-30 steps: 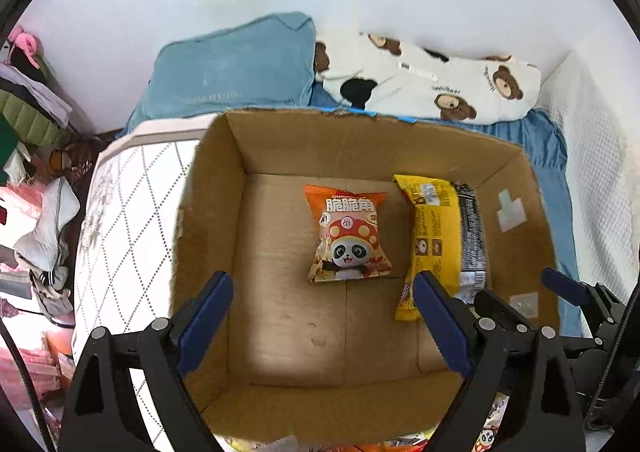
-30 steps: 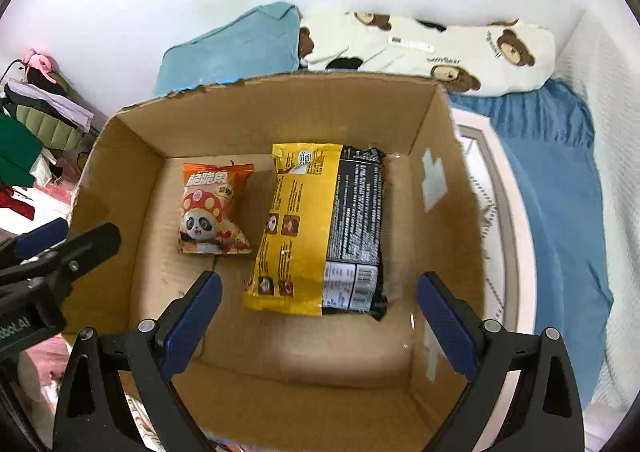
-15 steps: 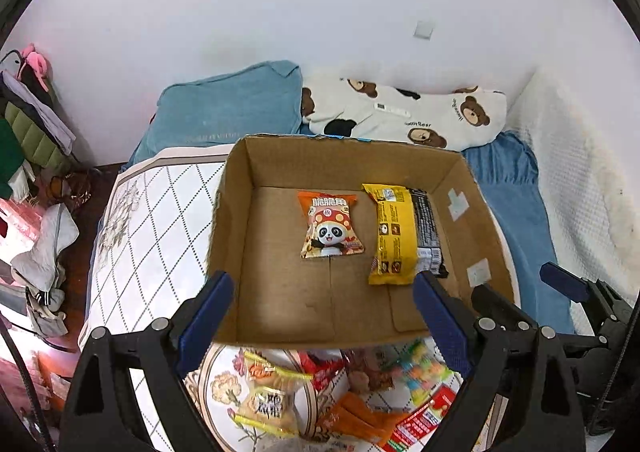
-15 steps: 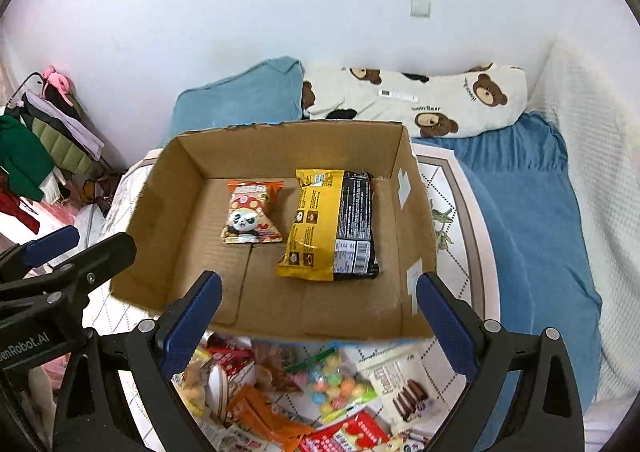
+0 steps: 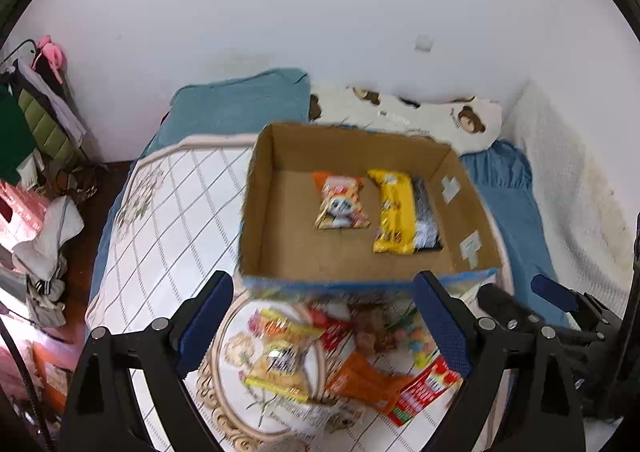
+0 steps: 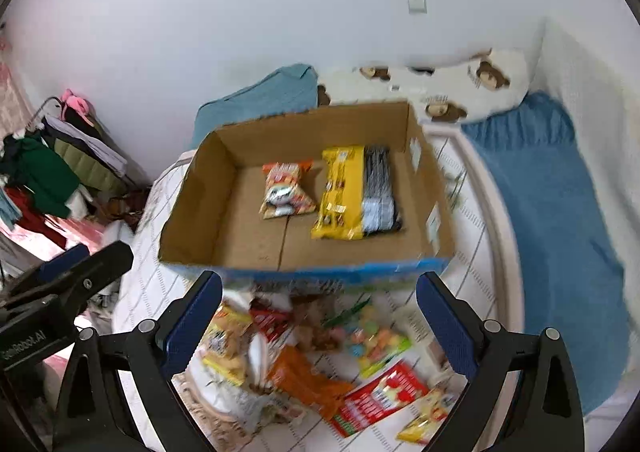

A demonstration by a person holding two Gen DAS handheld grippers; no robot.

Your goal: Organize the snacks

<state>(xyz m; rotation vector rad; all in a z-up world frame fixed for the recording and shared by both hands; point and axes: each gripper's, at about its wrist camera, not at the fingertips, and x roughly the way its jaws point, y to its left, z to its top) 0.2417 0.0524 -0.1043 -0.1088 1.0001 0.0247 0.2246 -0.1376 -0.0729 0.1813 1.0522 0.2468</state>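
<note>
Both tools are being held above a snack pile, w/ a cardboard box (image 5: pixel 256 212) sitting just beyond them on a quilted white mat (image 5: pixel 160 220).

Left tool (image 5: pixel 324 320): jaws are being held wide apart, nothing between them. Right tool (image 6: pixel 320 316): same condition, jaws spread, nothing gripped. In the left wrist view, the right tool is showing at the lower right edge; in the right wrist view, the left tool is showing at the lower left edge.

Box contents, approx. centre of the floor:
- Panda snack bag (image 5: pixel 340 206), orange/red, is lying flat, left of the other pack.
- Yellow-and-black pack (image 5: pixel 394 214) is lying flat just beside it, nearer the box's right wall. Whether the 2 are touching cannot be told.

Loose snacks, outside the box, are being left in a heap against its near wall:
- Yellow packet (image 5: pixel 280 364), nearest the left tool.
- Orange packet (image 6: pixel 308 380), mid-heap.
- Red packet (image 6: pixel 380 396), nearer the right tool.
- Pastel candy bag (image 6: pixel 372 336), just in front of the box.

Heap details are blurred; labels are not readable.

Behind the box, a teal pillow (image 5: pixel 240 108) and a bear-print pillow (image 5: pixel 420 116) are resting against the wall. A clothes rack (image 6: pixel 60 156) is standing to the left.
</note>
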